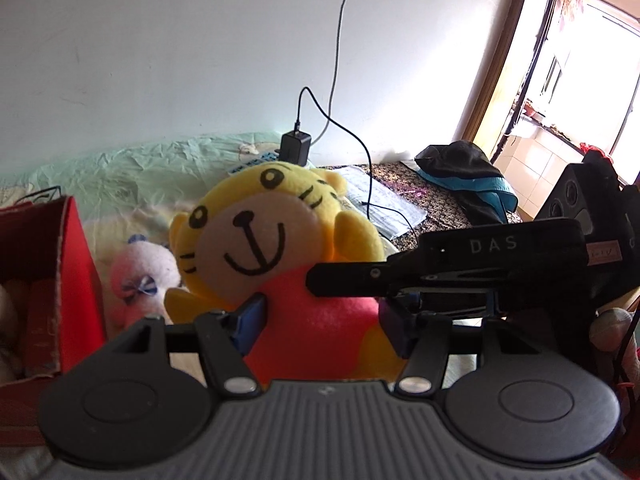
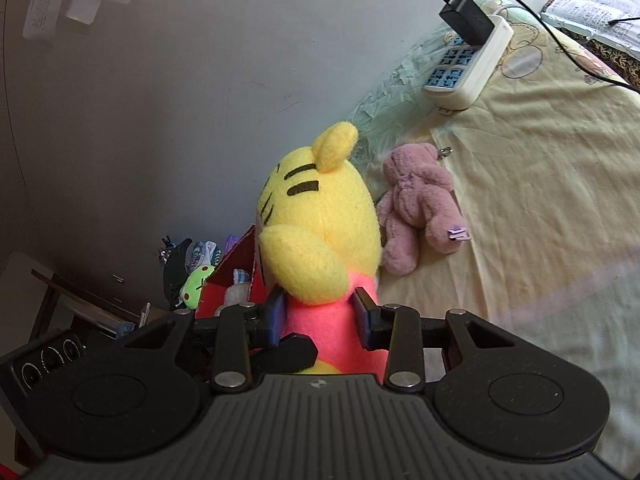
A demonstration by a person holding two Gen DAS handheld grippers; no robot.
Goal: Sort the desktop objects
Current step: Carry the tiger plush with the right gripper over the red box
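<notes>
A yellow tiger plush (image 1: pixel 256 224) in a pink-red shirt is held upright above the bed by both grippers. My left gripper (image 1: pixel 320 324) is shut on its body from the front; its blue pads press both sides. My right gripper (image 2: pixel 320 316) is shut on the same tiger plush (image 2: pixel 320 216) from behind, and its finger (image 1: pixel 440 272) crosses the left wrist view. A small pink bear plush (image 2: pixel 420 204) lies face down on the yellow sheet, also seen in the left wrist view (image 1: pixel 140 276). A red cardboard box (image 1: pixel 48 280) stands to the left.
A white power strip (image 2: pixel 468 64) with a black charger (image 2: pixel 464 24) and cables lies near the wall. Papers (image 1: pixel 380 204) and dark clothes (image 1: pixel 464 172) lie on the patterned cover. The red box (image 2: pixel 232 272) holds soft items; a green plush (image 2: pixel 196 284) sits beyond it.
</notes>
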